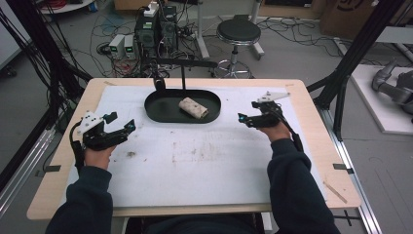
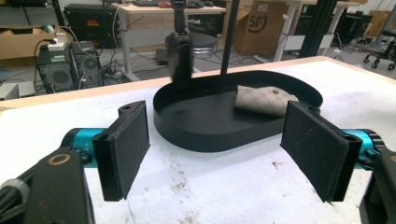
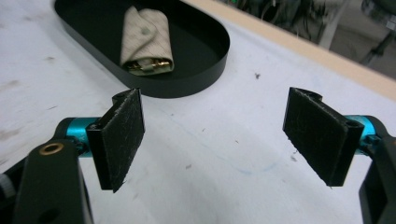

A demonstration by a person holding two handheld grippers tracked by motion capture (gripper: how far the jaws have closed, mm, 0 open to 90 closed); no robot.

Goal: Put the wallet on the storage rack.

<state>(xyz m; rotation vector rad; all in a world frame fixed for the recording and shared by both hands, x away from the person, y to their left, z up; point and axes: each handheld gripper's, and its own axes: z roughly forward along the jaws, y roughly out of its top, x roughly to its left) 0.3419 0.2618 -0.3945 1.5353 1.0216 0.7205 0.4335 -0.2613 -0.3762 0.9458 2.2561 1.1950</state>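
Note:
A beige patterned pouch [image 1: 194,108] lies rolled up in the black oval tray [image 1: 160,109] at the table's far middle. The pouch [image 3: 144,43] shows a gold clasp at its near end, and the pouch [image 2: 264,100] rests toward the tray's right end. My left gripper [image 1: 127,127] hovers over the left of the white cloth, open, jaws empty and aimed at the tray [image 2: 196,135]. My right gripper [image 1: 244,119] is to the right of the tray [image 3: 205,70], open, with nothing between its pads.
A black stand [image 1: 183,73] with a crossbar rises at the tray's far edge. The white cloth [image 1: 204,161] on the wooden table bears brown stains near its middle. A stool [image 1: 237,34], computers and cables stand on the floor beyond.

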